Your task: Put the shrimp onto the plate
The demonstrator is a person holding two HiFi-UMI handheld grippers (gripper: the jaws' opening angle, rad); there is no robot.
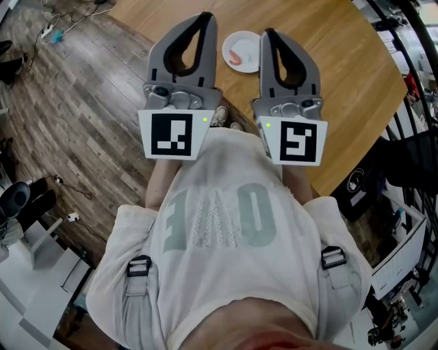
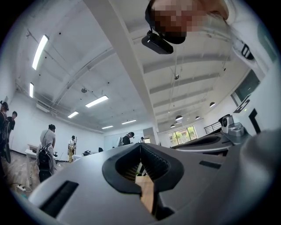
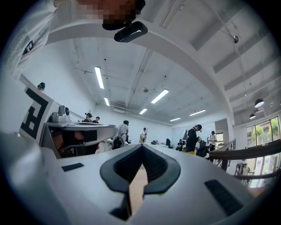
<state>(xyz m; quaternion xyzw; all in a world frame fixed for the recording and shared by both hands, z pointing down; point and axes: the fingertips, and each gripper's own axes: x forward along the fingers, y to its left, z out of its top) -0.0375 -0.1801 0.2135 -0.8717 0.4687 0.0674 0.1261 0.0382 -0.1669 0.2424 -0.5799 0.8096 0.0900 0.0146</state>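
White shirt (image 1: 226, 225) with grey letters fills the head view from the centre down to 6 o'clock, with two strap buckles at 5 and 7 o'clock. Wooden table (image 1: 342, 75) spreads from 12 to 3 o'clock, and plank floor (image 1: 82, 102) takes up 9 to 11 o'clock.

Both grippers are held side by side just above the chest, with their tips pointing to 12 o'clock over the table edge. Left gripper (image 1: 205, 16) sits at 11 o'clock from the centre and right gripper (image 1: 268, 33) at 1 o'clock. Each has its marker cube at the near end, the left cube (image 1: 171, 135) and the right cube (image 1: 296, 142).

In the left gripper view the left gripper (image 2: 140, 144) has its jaw tips pressed together, leaving a hollow loop behind them with nothing in it. A strip of table wood shows through a gap lower down. The right gripper (image 3: 142, 145) reads the same in its own view, with tips meeting and the loop empty. Both views tilt up at a white ceiling with strip lights, and people stand far off.

Plate (image 1: 248, 41), small, round and white, lies on the table at 12 o'clock, between the two sets of tips and apart from them. Shrimp (image 1: 236, 58), orange-pink and curved, lies on the plate at its 7 o'clock side.
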